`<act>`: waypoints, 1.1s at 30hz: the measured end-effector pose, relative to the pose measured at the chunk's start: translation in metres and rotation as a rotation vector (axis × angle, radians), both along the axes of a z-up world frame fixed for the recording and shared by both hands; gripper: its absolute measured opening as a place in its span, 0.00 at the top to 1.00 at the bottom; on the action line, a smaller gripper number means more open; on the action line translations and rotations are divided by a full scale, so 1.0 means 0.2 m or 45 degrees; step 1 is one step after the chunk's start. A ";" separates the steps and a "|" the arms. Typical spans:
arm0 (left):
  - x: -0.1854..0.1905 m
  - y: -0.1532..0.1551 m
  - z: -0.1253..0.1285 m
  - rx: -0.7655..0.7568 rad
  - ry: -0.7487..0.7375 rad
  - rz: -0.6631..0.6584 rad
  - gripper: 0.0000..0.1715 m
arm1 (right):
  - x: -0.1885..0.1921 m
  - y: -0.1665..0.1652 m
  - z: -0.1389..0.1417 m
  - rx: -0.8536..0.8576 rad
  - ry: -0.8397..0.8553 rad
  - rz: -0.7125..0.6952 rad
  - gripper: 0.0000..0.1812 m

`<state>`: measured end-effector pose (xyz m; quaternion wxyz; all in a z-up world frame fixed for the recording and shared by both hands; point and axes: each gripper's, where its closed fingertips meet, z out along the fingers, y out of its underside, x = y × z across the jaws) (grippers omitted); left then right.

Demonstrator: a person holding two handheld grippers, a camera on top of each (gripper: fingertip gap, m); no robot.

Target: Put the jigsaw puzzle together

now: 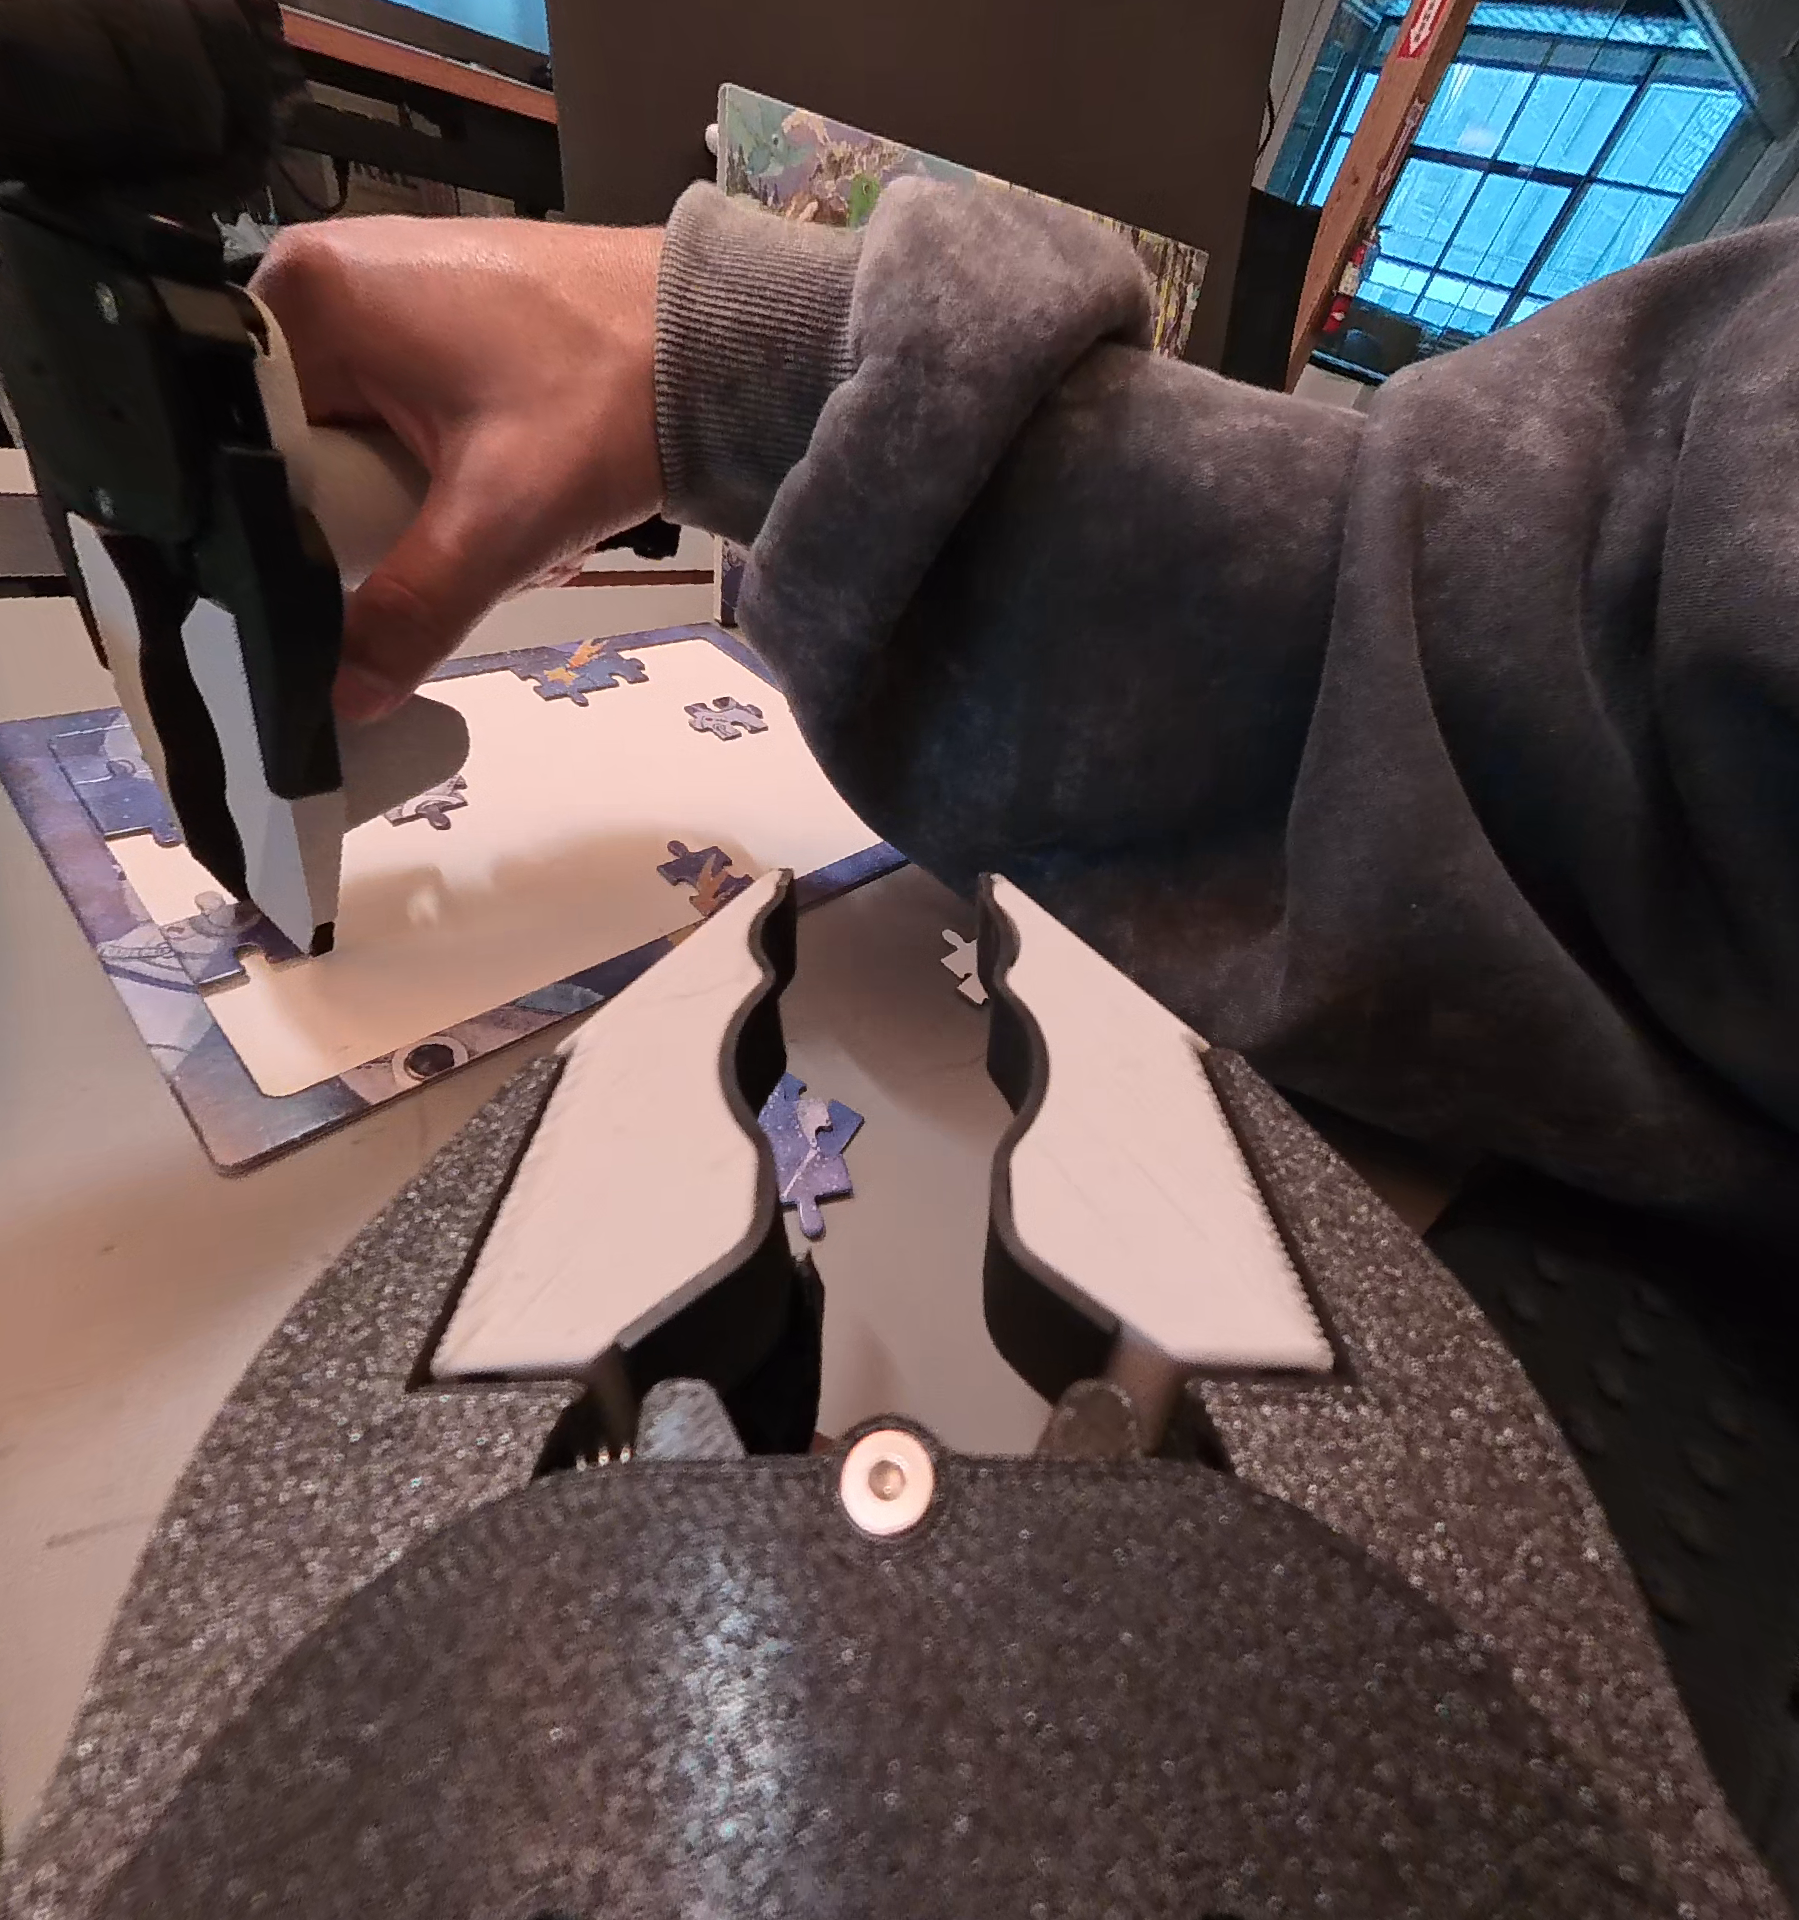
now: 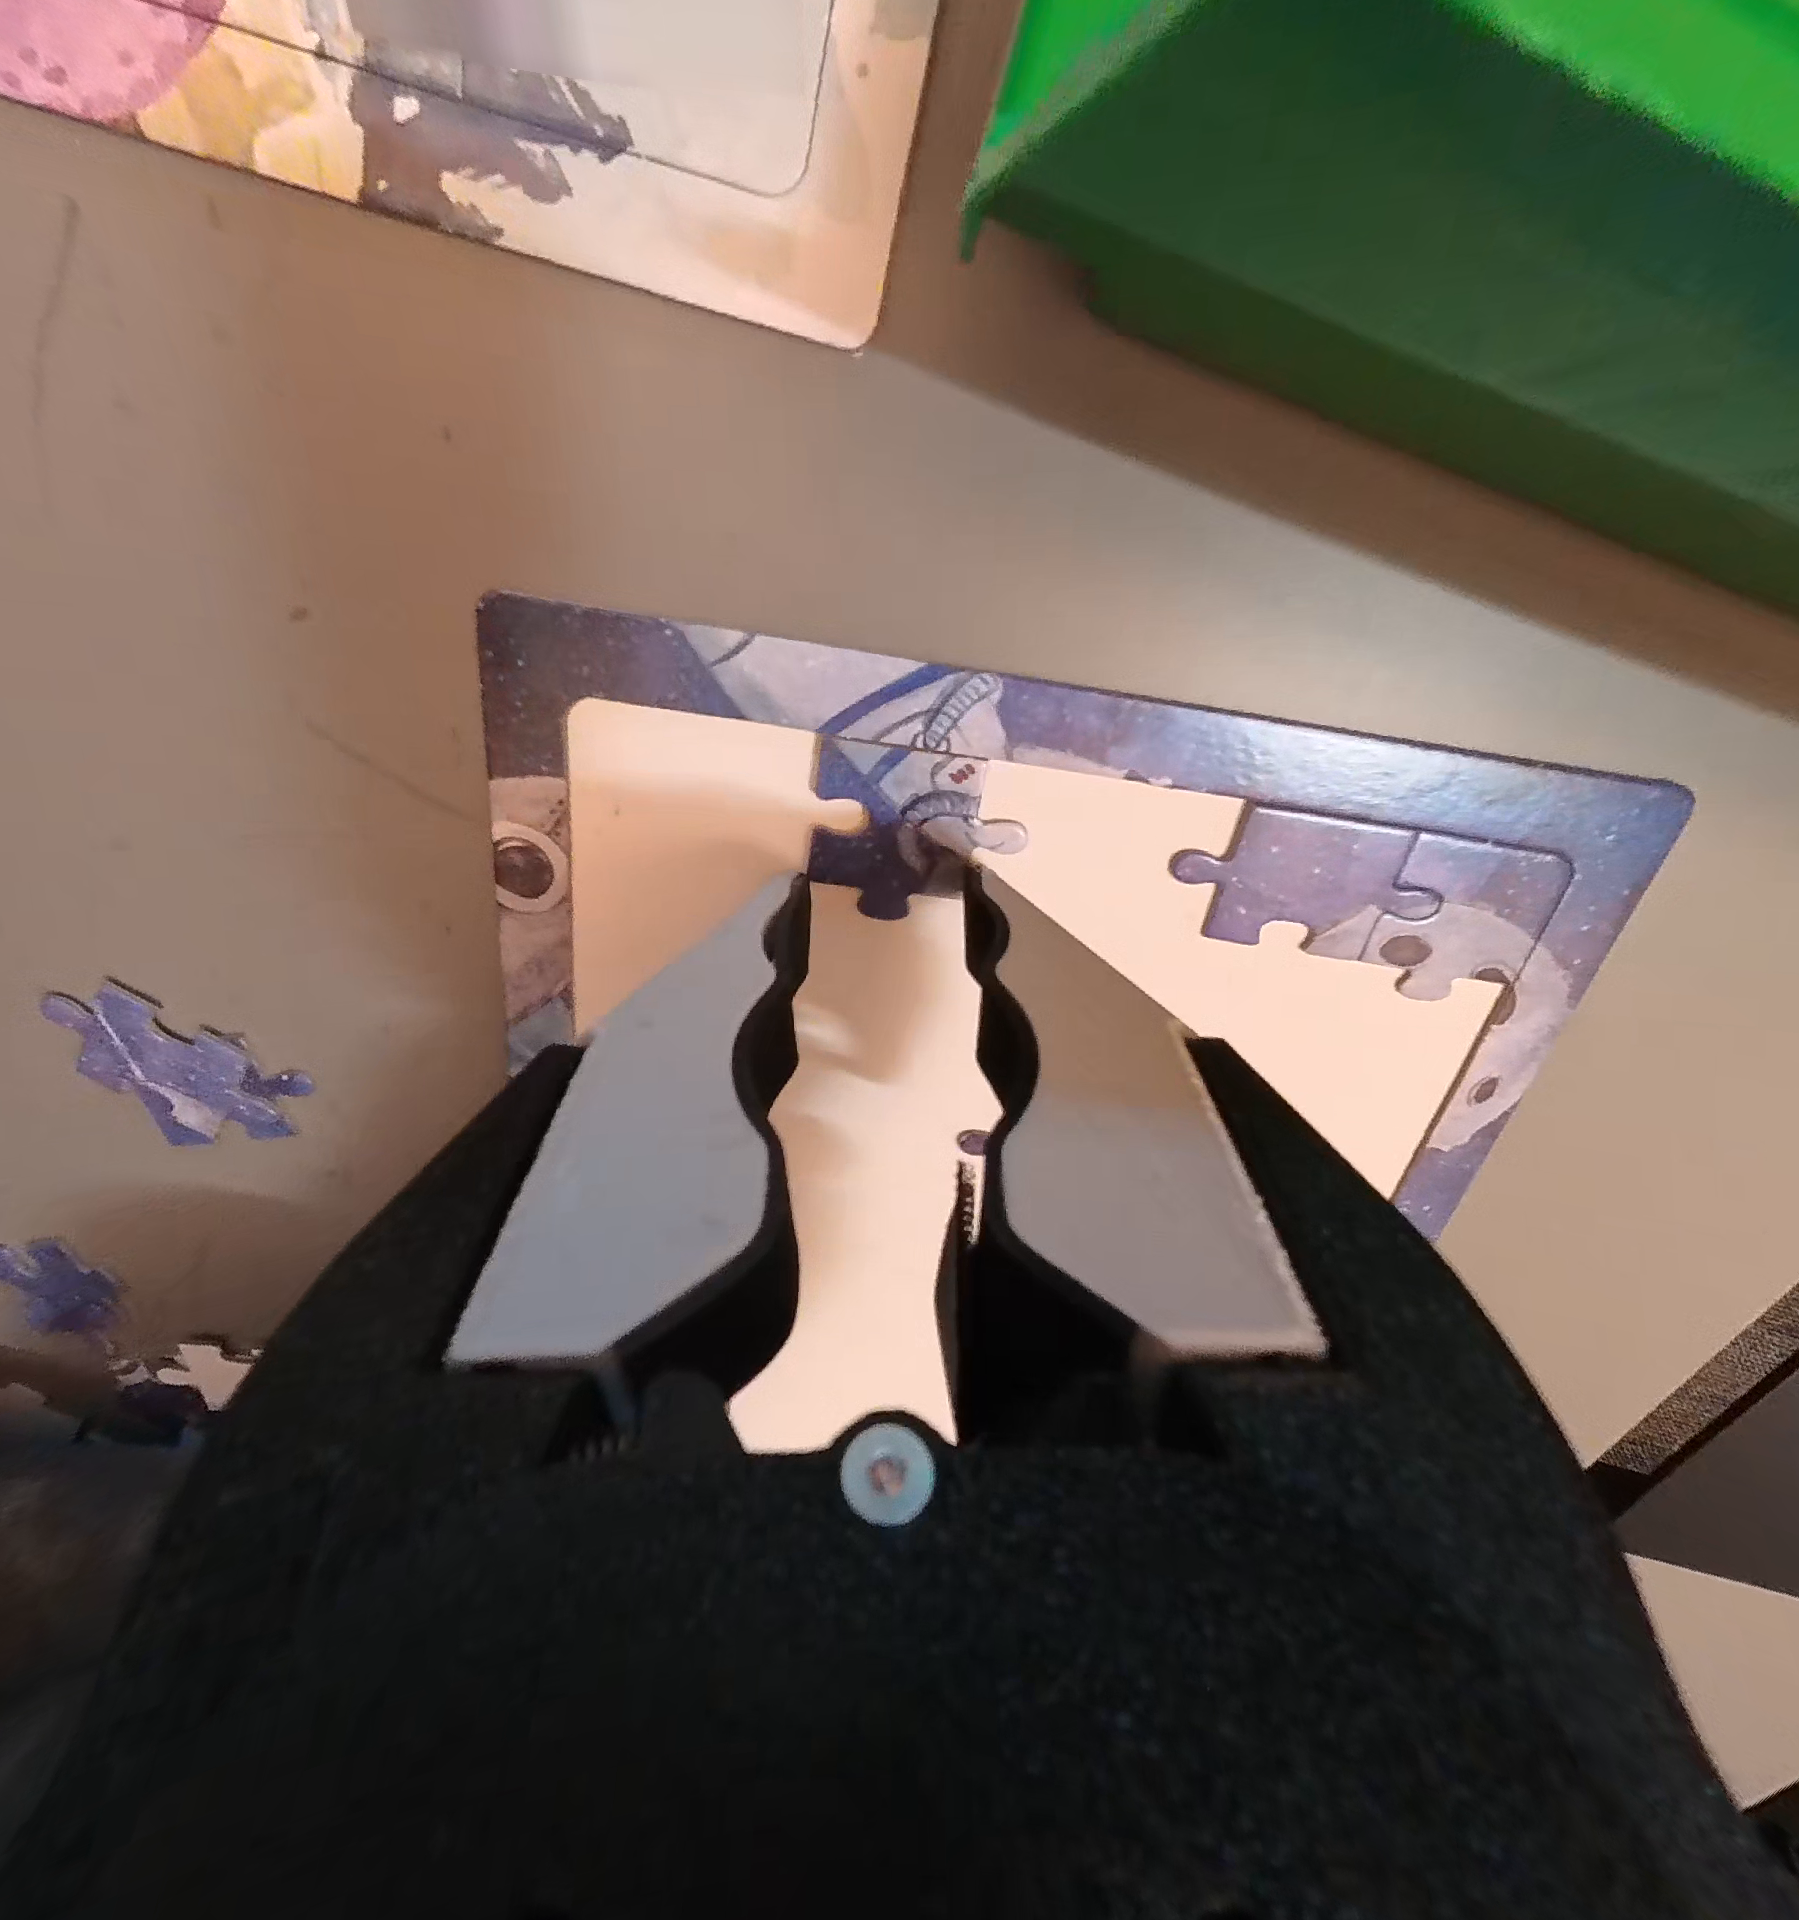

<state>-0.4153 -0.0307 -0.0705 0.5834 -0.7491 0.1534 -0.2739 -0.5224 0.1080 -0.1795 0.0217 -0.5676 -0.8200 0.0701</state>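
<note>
The blue-framed puzzle tray (image 1: 211, 1060) lies on the table, its white bed mostly bare. My right gripper (image 2: 882, 881) is open, pointing down, its tips at the near edge of a blue astronaut piece (image 2: 900, 821) that lies flat against the tray's frame (image 2: 1290, 748). Two joined pieces (image 2: 1378, 894) sit in a tray corner. The left wrist view shows that gripper (image 1: 277, 920) on the same piece (image 1: 204, 935). My left gripper (image 1: 884, 894) is open and empty, held above a loose blue piece (image 1: 812, 1153) on the table.
Loose pieces lie in the tray (image 1: 723, 717) (image 1: 703, 873) and on the table (image 2: 178, 1081) (image 2: 53, 1288). A face-down piece (image 1: 962, 961) lies by my left fingertip. A green bin (image 2: 1497, 260) and a second puzzle board (image 2: 459, 156) stand beyond the tray. A grey sleeve (image 1: 1290, 675) crosses it.
</note>
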 end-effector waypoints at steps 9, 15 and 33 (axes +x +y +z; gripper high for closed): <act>0.00 0.00 0.00 0.000 -0.001 0.001 0.80 | 0.00 -0.01 0.00 -0.006 -0.006 -0.003 0.84; 0.00 0.00 0.00 0.000 0.000 0.001 0.80 | 0.00 -0.01 0.00 -0.006 0.002 -0.011 0.84; 0.00 0.00 0.00 -0.003 -0.007 -0.001 0.80 | -0.02 -0.08 0.09 -0.171 0.184 -0.129 0.93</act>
